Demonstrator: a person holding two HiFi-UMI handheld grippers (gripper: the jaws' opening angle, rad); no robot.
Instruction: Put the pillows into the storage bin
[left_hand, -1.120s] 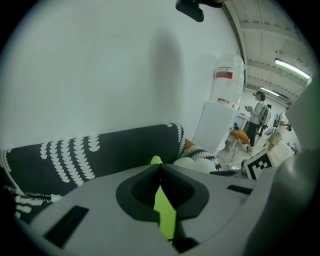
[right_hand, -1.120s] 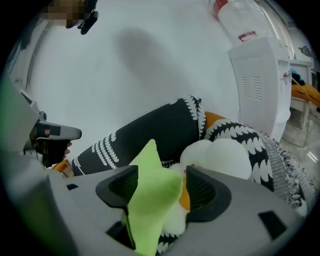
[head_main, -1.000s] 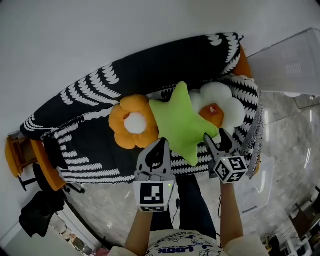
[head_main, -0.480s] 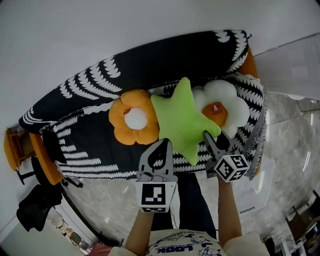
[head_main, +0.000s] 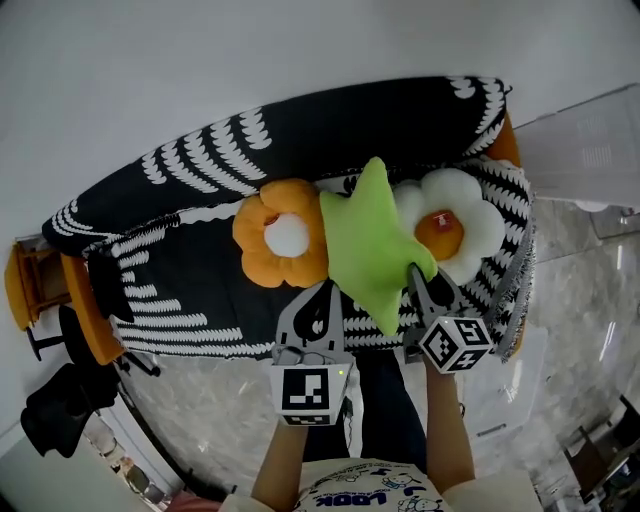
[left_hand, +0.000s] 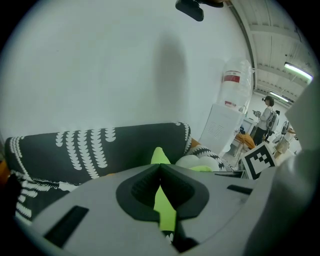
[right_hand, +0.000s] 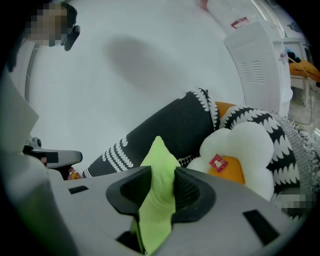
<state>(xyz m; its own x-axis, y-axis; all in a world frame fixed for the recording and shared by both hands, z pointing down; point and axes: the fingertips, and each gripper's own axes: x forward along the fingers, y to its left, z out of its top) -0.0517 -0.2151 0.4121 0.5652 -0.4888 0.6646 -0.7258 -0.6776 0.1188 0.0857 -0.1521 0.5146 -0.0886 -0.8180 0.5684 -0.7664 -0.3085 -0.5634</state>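
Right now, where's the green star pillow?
Head view, centre: green star pillow on the patterned sofa, between the orange flower pillow on its left and the white flower pillow.

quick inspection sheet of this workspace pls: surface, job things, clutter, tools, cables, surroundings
surface: sofa under a black cover with white leaf print.
job's things: green star pillow in the middle, overlapping the orange flower pillow on its left and the white flower pillow on its right; storage bin cannot be picked out.
clutter: dark bundle on the floor at left; orange frame at the sofa's left end.
grippers: left tool shut on a lower point of the star; right tool has just been closing and grips another point.
cables: nothing seen.
surroundings: white wall, pale marbled floor, white vented unit beside the sofa.
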